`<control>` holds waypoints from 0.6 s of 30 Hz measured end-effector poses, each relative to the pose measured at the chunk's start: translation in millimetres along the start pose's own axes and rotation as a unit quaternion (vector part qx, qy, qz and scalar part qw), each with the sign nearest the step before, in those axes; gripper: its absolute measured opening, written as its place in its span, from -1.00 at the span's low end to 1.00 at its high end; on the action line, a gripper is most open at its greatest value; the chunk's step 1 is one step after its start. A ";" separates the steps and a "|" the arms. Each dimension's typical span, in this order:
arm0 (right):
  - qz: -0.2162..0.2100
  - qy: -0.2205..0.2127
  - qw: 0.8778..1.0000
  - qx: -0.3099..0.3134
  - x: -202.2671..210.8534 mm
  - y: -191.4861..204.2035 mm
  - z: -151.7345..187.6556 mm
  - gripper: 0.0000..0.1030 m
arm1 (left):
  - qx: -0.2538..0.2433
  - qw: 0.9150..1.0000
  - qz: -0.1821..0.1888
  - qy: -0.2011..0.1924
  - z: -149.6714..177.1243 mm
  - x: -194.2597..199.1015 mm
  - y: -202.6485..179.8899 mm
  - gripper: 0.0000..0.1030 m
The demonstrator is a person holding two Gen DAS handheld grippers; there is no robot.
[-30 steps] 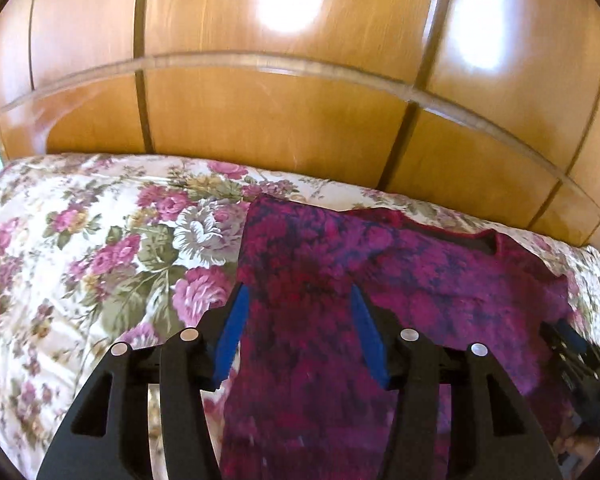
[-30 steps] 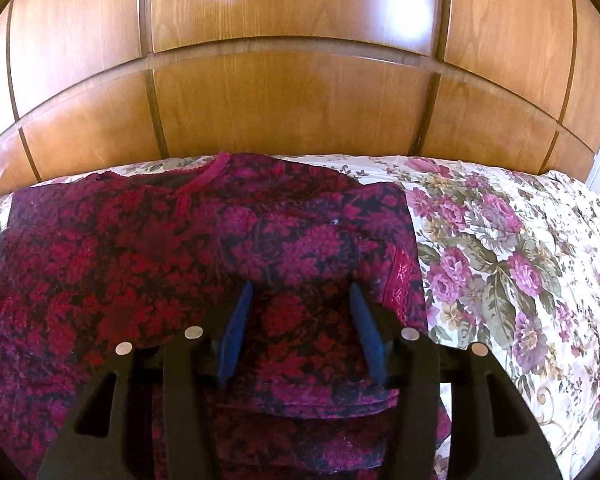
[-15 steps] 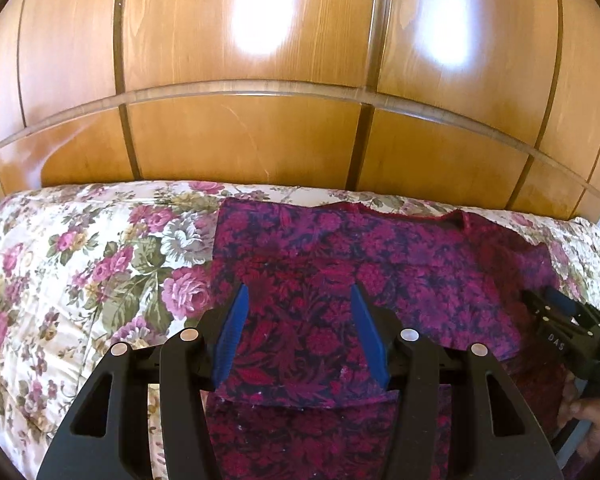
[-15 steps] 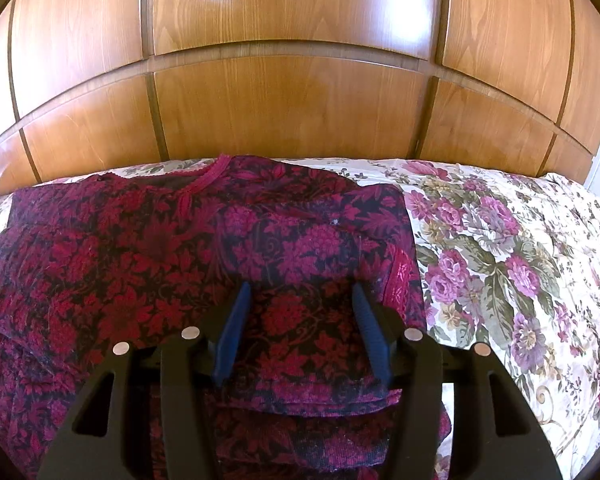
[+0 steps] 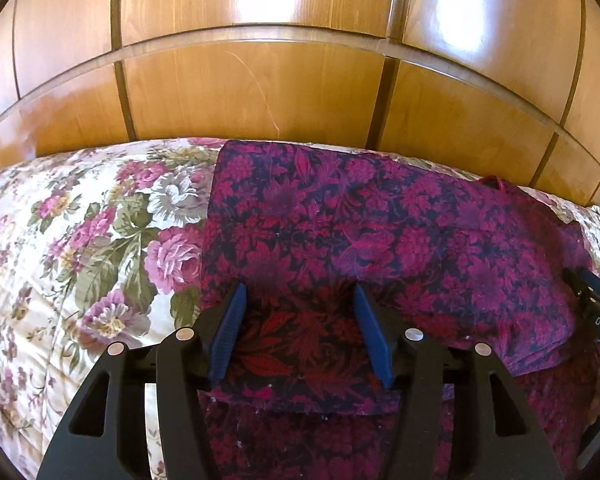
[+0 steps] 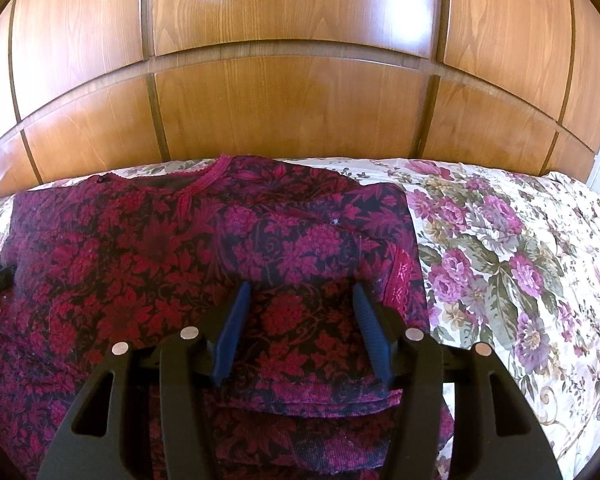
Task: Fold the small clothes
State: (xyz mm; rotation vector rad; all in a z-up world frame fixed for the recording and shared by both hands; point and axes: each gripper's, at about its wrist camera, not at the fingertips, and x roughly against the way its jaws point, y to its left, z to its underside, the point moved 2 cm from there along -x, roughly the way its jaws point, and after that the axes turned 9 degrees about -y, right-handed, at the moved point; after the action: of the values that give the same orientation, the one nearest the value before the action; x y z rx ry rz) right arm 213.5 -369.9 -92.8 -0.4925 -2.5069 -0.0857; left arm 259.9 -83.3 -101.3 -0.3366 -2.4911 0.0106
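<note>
Left gripper (image 5: 298, 330) jaws opening, nothing pinched, folded garment (image 5: 380, 240) beneath and ahead on bedspread (image 5: 80, 240), right gripper (image 6: 298, 330) part-open, empty, over garment's near hem.

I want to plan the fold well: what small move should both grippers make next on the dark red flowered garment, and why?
Probably lower both and close them on the near folded edge. The left gripper, its jaws opening, and the right gripper stand apart above the dark red flowered garment. No pad pinches cloth, and the garment lies wide across the flowered bedspread.
</note>
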 end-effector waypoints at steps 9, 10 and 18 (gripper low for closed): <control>-0.018 0.011 1.000 -0.016 30.6 2.1 -3.7 0.96 | 0.026 1.000 -0.009 -0.002 22.2 68.9 14.9 0.33; -0.019 0.015 1.000 -0.017 35.8 2.1 0.2 0.96 | 0.023 1.000 -0.013 0.002 29.7 77.1 17.0 0.33; -0.031 0.079 0.995 -0.044 80.7 -25.0 53.7 0.96 | 0.031 0.999 -0.007 0.013 68.3 128.9 29.0 0.33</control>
State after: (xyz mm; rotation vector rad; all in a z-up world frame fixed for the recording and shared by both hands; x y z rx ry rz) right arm 114.1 -357.7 -91.6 -0.4252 -2.3705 -0.2502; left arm 126.8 -19.2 -84.1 -0.2909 -2.4618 0.0777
